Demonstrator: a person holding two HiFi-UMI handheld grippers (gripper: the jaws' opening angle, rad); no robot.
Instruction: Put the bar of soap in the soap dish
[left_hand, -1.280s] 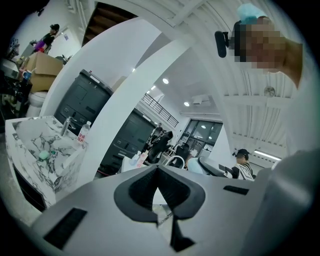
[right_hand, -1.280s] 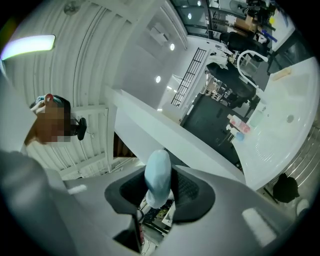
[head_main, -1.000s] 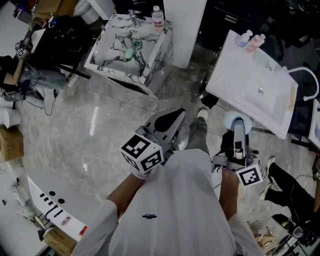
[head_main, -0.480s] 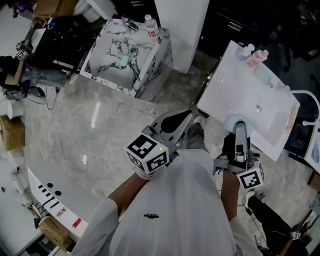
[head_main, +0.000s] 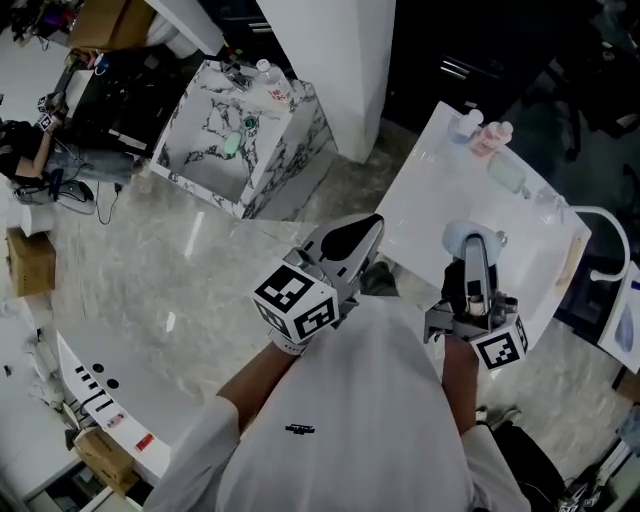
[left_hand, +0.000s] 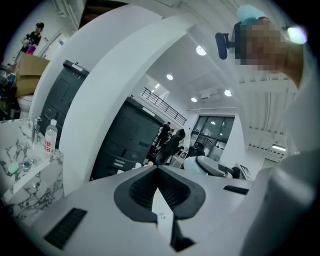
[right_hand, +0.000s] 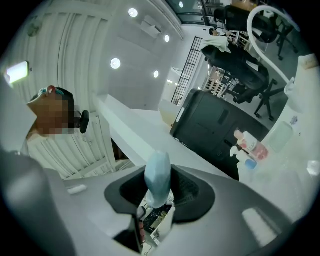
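A pale blue bar of soap (head_main: 464, 240) stands on edge between the pads of my right gripper (head_main: 472, 246), which is shut on it; the right gripper view shows the soap (right_hand: 157, 181) upright in the right gripper (right_hand: 159, 172). It hangs over the near part of a white washbasin (head_main: 425, 205). A pale green soap dish (head_main: 507, 175) lies at the basin's far side; it appears translucent as the soap dish (right_hand: 280, 136). My left gripper (head_main: 368, 226) is shut and holds nothing, level with the basin's left edge; the left gripper (left_hand: 157, 168) shows its jaws meeting.
Two small bottles (head_main: 480, 132) stand beside the dish. A curved white tap (head_main: 612, 232) rises at the basin's right. A marble sink unit (head_main: 200, 160) with a water bottle (head_main: 274, 92) stands at the far left, a white pillar (head_main: 330, 60) behind it. Grey tiled floor lies between.
Both grippers have travelled forward with the person, so the white washbasin is now under the right gripper. The marble sink has slid off to the upper left. The soap stays gripped.
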